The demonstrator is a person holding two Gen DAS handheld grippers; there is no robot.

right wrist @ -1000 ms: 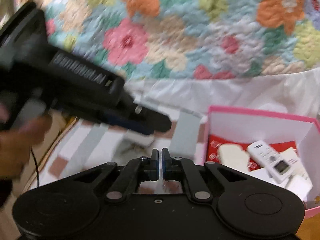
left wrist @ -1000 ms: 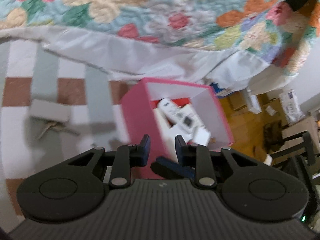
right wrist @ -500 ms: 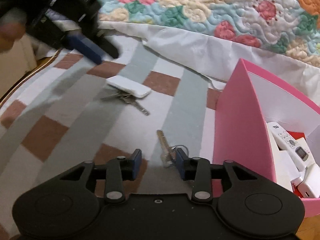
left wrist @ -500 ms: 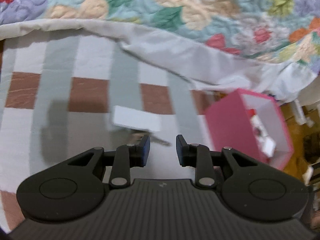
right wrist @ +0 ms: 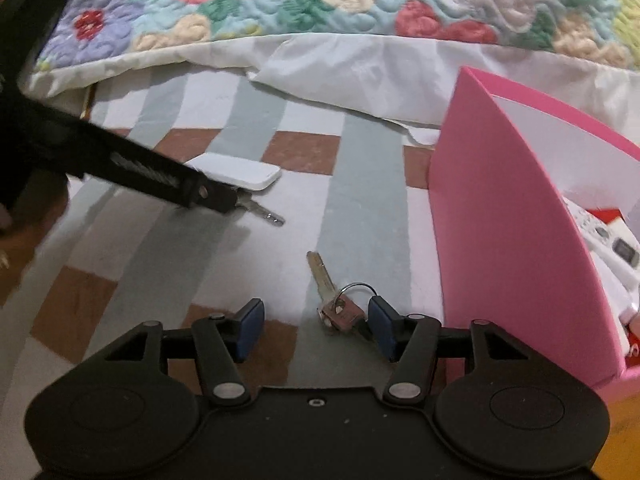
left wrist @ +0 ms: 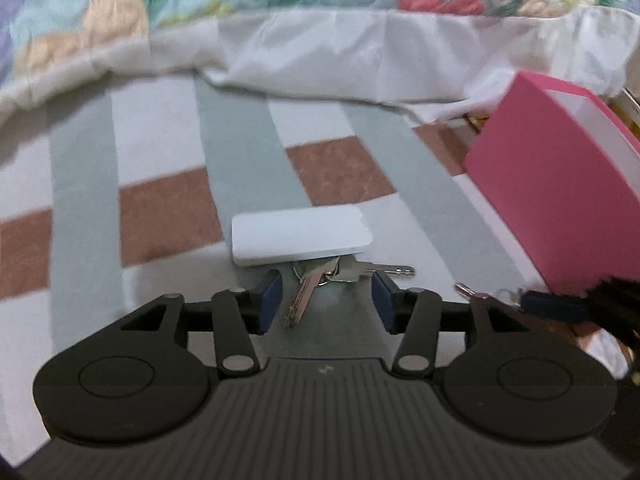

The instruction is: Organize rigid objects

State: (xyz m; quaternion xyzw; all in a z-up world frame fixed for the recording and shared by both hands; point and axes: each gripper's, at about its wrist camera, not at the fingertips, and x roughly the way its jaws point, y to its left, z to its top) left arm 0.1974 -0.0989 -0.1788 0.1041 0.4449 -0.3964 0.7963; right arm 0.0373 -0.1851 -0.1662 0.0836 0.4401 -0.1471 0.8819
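The pink box fills the right of the frame on the bed. Centre-frame, the white card-shaped tag rests on a key bunch; the left claw gapes around it. The right claw stands wide around a single ringed key. Keys look light, stiff, slippery: pinch the heads.

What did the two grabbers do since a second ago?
The left gripper swung from above the pink box down to the keys by the white tag, jaws open. The right gripper opened from shut and dropped around the single key. Nothing is grabbed yet; box, tag and keys stayed put.
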